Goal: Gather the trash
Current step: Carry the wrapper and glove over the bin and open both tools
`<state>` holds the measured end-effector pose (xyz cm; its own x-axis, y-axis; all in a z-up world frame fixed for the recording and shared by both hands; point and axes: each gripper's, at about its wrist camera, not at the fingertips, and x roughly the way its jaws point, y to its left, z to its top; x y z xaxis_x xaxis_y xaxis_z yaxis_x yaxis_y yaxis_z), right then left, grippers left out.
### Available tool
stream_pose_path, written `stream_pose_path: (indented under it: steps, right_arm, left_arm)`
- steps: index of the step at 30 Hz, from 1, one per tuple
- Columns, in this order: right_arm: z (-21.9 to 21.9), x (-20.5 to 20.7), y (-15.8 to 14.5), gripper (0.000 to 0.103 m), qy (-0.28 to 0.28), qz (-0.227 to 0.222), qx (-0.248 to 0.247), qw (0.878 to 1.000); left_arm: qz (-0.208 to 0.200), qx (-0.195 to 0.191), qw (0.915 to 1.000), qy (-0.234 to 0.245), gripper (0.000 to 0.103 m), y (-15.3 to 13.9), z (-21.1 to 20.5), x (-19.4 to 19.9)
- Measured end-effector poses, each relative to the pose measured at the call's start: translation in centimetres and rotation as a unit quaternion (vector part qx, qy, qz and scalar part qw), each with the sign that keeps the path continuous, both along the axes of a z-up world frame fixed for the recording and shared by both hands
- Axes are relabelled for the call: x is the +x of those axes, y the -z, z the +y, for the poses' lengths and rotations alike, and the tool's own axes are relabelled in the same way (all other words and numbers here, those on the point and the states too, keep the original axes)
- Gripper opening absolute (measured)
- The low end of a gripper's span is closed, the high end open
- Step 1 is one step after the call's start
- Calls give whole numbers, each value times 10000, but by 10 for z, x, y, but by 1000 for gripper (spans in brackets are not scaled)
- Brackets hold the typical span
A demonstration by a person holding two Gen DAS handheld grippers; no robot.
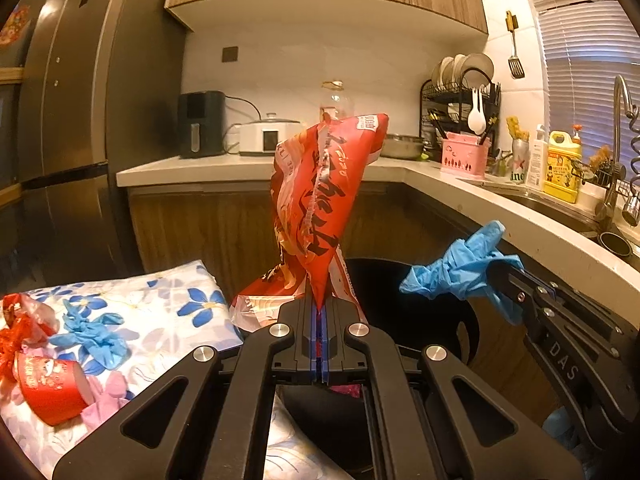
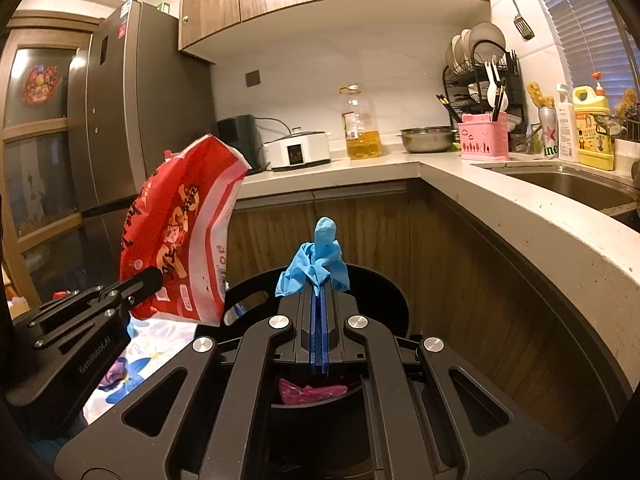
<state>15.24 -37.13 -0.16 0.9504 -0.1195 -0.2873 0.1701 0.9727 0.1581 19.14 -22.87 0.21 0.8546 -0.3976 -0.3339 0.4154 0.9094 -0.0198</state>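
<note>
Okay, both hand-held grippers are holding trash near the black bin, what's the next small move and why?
Probably carry both a little further over the black bin and open them. The left hand-held gripper is shut on the red snack bag, the right hand-held gripper on the blue glove, and both sit near the bin's rim, with pink trash already inside.

1. A grey fridge (image 2: 132,112) stands at the frame's left.
2. An oil bottle (image 2: 362,128) sits centre on the counter (image 2: 520,216).
3. A pink caddy (image 2: 484,136) and dish rack (image 2: 484,76) occupy the upper right.
</note>
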Motion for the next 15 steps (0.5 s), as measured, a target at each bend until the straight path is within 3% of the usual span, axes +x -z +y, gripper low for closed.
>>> stream_pose_path:
  steps: [9,15]
  right_arm:
    - [-6,13,8,3,14,144,85,9999]
    - [-8,20,13,3,-12,253,134,9996]
  left_arm:
    - [184,53,9998,78,4,11,-5,11]
    - [218,115,9997,90,21,16,-6,13]
